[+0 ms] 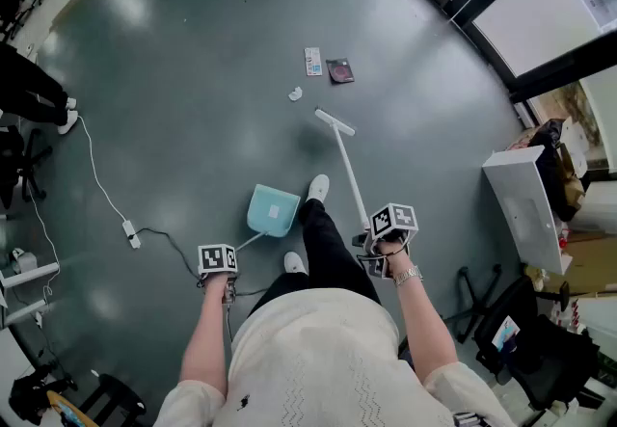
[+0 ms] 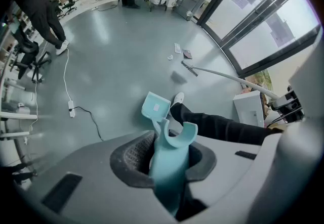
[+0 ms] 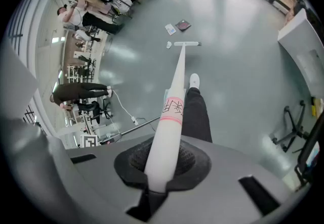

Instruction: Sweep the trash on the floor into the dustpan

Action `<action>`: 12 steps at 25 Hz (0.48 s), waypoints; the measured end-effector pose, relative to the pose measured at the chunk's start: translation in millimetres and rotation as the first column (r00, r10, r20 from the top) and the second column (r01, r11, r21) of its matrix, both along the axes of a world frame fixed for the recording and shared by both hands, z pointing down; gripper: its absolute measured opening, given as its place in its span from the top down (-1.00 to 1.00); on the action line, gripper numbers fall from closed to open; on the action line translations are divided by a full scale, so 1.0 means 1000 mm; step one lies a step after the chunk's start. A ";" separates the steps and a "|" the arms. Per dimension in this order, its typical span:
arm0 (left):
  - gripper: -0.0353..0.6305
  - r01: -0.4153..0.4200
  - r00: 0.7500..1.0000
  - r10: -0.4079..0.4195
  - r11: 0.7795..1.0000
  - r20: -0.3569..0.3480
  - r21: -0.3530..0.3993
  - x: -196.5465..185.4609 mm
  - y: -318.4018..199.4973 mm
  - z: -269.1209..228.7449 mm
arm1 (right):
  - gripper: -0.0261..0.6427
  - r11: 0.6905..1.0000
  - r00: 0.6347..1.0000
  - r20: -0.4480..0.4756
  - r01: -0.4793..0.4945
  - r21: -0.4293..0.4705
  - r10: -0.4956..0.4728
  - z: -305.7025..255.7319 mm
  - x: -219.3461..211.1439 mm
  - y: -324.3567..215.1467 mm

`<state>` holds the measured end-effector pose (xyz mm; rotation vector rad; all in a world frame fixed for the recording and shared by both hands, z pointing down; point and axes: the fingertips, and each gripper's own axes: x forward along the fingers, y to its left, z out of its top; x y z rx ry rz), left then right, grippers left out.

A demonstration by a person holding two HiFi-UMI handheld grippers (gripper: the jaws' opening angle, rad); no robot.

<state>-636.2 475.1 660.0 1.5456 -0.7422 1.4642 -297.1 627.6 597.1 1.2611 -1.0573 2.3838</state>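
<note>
My left gripper (image 1: 228, 290) (image 2: 169, 160) is shut on the light-blue dustpan handle (image 2: 170, 160); the dustpan (image 1: 273, 211) (image 2: 156, 106) rests on the grey floor by my left foot. My right gripper (image 1: 378, 256) (image 3: 163, 160) is shut on the white broom handle (image 3: 172, 117) (image 1: 353, 184). The broom head (image 1: 335, 121) (image 3: 187, 43) stands on the floor further out. Trash lies beyond it: a crumpled white scrap (image 1: 295, 94) (image 3: 169, 44), a white wrapper (image 1: 312, 61) (image 3: 170, 29) and a dark packet (image 1: 339, 70) (image 3: 183, 25).
A white power strip with its cable (image 1: 130, 234) (image 2: 71, 110) lies on the floor to the left. A white cabinet (image 1: 525, 206) and chair legs (image 1: 477, 295) stand at the right. Window frames (image 1: 482, 25) run along the far right. A person's legs (image 1: 34, 93) show at far left.
</note>
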 end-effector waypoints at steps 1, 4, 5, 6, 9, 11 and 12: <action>0.61 0.022 1.000 -0.022 1.000 -0.005 -0.001 0.017 -0.019 0.002 | 0.87 1.000 1.000 -0.010 0.019 0.003 -0.019 0.003 0.021 -0.022; 0.61 0.089 0.996 -0.089 0.996 -0.015 0.002 0.067 -0.078 0.006 | 0.87 0.996 0.996 -0.038 0.084 0.008 -0.084 0.009 0.078 -0.090; 0.61 0.102 0.995 -0.102 0.995 -0.014 0.008 0.082 -0.099 0.006 | 0.87 0.994 0.994 -0.040 0.105 0.009 -0.104 0.011 0.094 -0.112; 0.61 0.101 0.995 -0.101 0.995 -0.010 0.016 0.096 -0.120 0.007 | 0.87 0.993 0.992 -0.036 0.120 0.012 -0.120 0.012 0.107 -0.132; 0.61 0.016 1.000 -0.017 0.999 0.001 0.044 0.136 -0.178 0.006 | 0.87 0.989 0.989 -0.016 0.144 0.009 -0.144 0.015 0.138 -0.186; 0.61 -0.058 0.998 0.058 0.996 0.005 0.065 0.160 -0.214 0.006 | 0.87 0.986 0.986 -0.022 0.167 0.000 -0.167 0.016 0.154 -0.219; 0.61 -0.087 0.996 0.087 0.993 0.007 0.074 0.170 -0.231 0.006 | 0.87 0.984 0.984 -0.024 0.176 -0.004 -0.176 0.016 0.160 -0.234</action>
